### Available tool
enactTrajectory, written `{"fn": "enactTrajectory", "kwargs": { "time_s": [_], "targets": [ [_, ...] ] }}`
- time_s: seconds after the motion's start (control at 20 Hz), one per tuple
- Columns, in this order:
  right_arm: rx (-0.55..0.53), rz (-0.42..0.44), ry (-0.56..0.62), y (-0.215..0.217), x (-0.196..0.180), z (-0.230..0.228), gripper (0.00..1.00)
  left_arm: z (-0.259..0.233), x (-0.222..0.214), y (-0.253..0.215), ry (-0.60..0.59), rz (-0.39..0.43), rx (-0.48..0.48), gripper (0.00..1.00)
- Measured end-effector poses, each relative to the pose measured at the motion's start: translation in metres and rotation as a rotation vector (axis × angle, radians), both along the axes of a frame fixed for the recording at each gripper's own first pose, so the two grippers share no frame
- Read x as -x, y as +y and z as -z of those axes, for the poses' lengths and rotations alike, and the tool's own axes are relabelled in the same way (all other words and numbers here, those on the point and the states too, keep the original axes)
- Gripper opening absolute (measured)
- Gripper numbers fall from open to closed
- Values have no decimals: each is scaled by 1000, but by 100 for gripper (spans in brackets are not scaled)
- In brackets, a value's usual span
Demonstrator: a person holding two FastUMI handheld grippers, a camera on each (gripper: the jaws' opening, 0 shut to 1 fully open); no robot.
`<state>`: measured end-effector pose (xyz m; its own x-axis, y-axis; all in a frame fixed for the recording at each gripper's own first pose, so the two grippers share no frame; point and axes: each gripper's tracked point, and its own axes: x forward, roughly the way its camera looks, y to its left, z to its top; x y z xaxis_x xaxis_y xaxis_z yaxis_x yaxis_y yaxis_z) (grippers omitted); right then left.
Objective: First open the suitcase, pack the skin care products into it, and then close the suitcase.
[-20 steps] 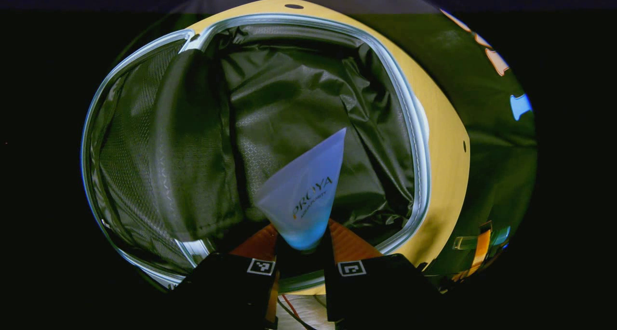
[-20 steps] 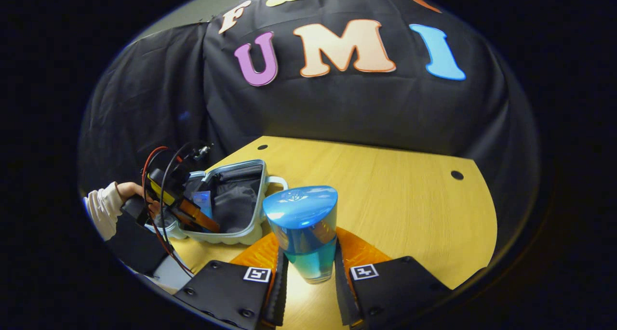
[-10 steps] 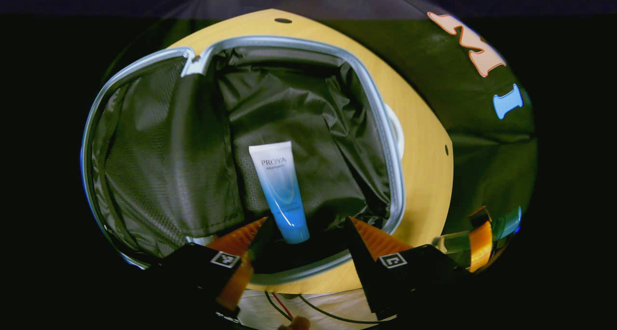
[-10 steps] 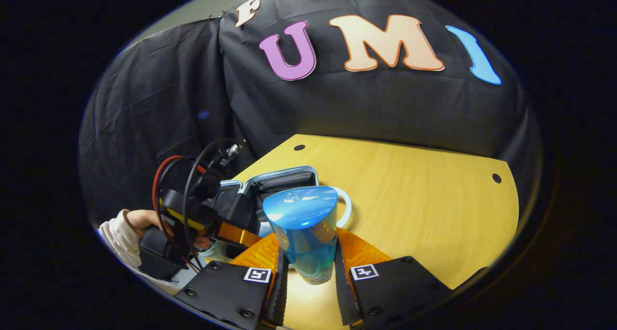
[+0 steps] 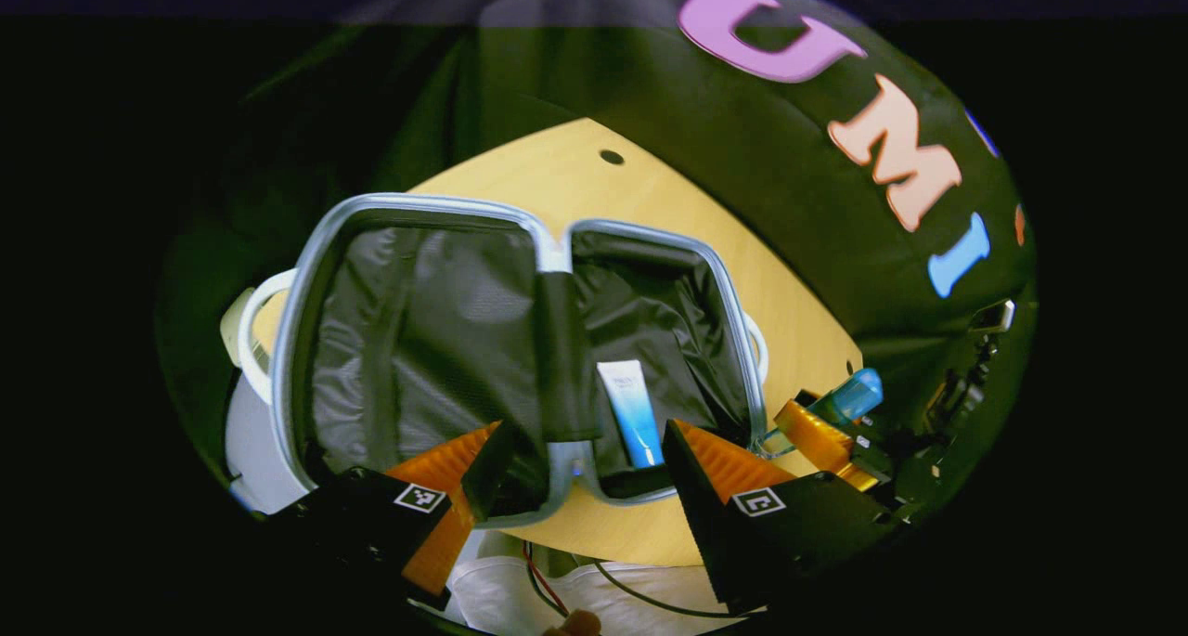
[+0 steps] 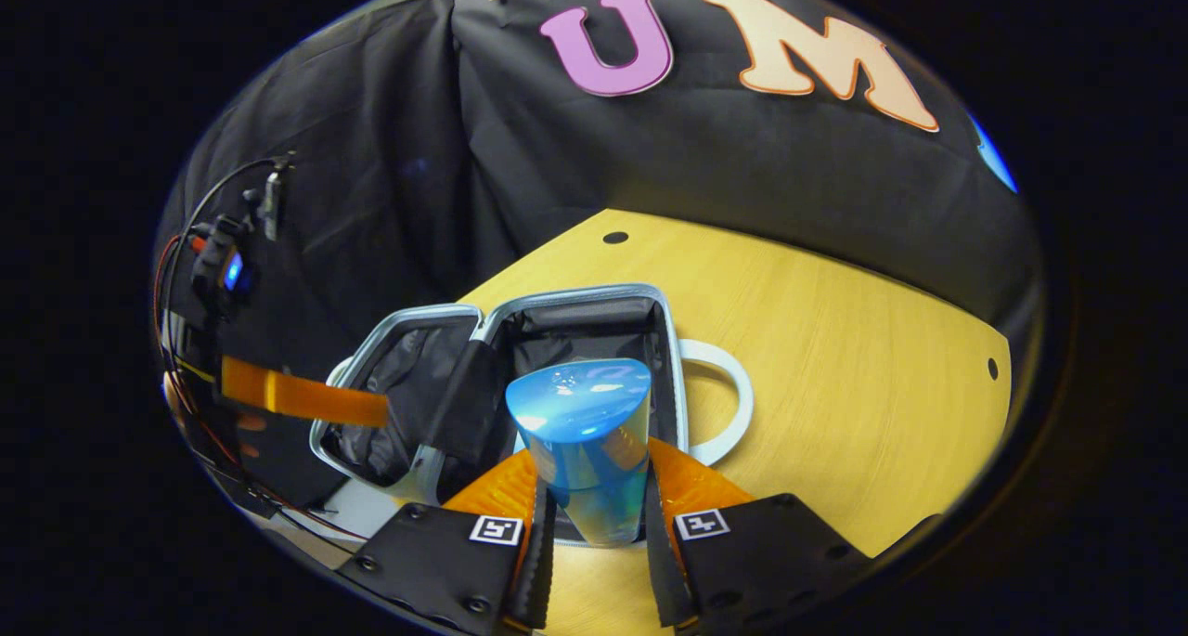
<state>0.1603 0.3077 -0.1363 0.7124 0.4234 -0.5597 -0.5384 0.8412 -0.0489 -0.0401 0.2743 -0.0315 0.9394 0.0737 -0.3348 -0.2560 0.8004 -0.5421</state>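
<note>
I carry the blue bottle, clamped in my right gripper, over the open suitcase at frame centre, lowering beside the tube (left gripper spread, empty).

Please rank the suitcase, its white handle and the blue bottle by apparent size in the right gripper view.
1. suitcase
2. white handle and blue bottle: unsure, since the bottle sits close to the camera, between the right gripper fingers.
</note>
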Motion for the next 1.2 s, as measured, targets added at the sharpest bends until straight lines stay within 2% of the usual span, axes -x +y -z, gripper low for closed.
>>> {"fn": "enactTrajectory", "kwargs": {
  "time_s": [0.25, 0.3, 0.5, 0.55, 0.65, 0.7, 0.8, 0.85, 0.9, 0.95, 1.0, 1.05, 1.1, 1.15, 1.2],
  "targets": [
    [101, -34, 93, 6, -3, 45, 45, 10, 39, 69, -56, -155, 90, 96],
    [105, -36, 95, 7, -6, 45, 41, 12, 47, 83, -63, -186, 102, 96],
    [125, -24, 124, 6, -15, 61, 41, 21, 70, 131, -67, -280, 125, 96],
    [146, -21, 132, 3, -17, 69, 45, 25, 77, 143, -62, -301, 129, 96],
    [185, -23, 150, -2, -18, 81, 41, 35, 82, 166, -54, -341, 144, 96],
    [165, -23, 146, 2, -21, 77, 45, 40, 85, 177, -49, -359, 152, 96],
    [140, -10, 179, 2, -22, 79, 41, 54, 93, 198, -36, -397, 171, 96],
    [131, -3, 190, 2, -24, 79, 46, 58, 96, 209, -35, -411, 178, 96],
    [123, -1, 196, 2, -26, 81, 41, 64, 97, 217, -33, -415, 190, 96],
    [117, 0, 205, 3, -25, 81, 46, 68, 96, 223, -37, -414, 203, 96],
    [107, -5, 213, 6, -24, 81, 44, 73, 96, 229, -37, -415, 216, 96],
    [99, -5, 213, 8, -25, 82, 46, 79, 97, 235, -34, -415, 231, 96],
    [88, -5, 211, 9, -26, 79, 43, 85, 97, 239, -28, -414, 246, 96],
    [61, -15, 223, 14, -23, 75, 52, 93, 94, 241, -19, -413, 267, 100],
    [43, -13, 223, 17, -21, 73, 65, 99, 89, 243, -20, -410, 285, 96]
  ]
}}
